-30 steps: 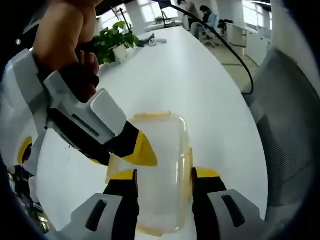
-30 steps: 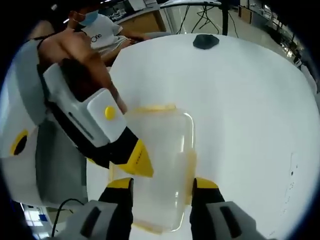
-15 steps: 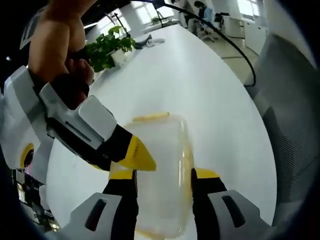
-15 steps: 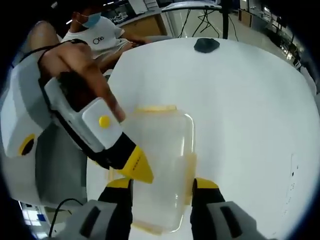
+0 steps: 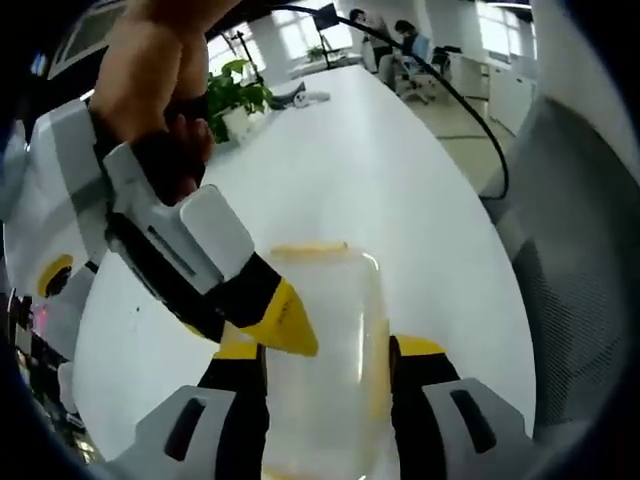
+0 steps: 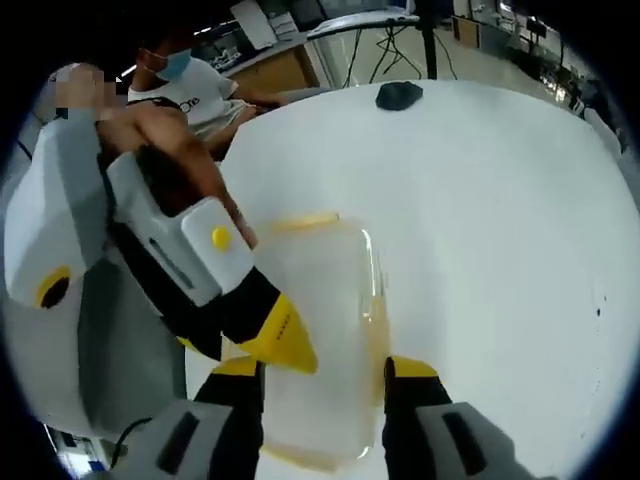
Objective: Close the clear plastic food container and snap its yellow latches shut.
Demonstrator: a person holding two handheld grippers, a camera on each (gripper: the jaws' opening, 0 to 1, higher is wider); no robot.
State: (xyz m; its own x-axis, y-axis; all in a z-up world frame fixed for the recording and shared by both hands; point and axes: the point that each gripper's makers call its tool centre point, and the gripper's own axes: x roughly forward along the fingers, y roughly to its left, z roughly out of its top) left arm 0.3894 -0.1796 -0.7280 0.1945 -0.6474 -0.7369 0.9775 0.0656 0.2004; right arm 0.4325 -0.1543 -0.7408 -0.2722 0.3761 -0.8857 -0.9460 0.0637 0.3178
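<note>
Container (image 5: 325,340) sits between our left tool's (image 5: 328,352) wide jaws; right gripper view adds a black pouch (image 6: 399,95), right tool (image 6: 325,368) wide too.

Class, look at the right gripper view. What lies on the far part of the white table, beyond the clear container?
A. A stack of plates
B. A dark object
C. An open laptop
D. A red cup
B: a small dark object rests on the white table beyond the clear container.
</note>
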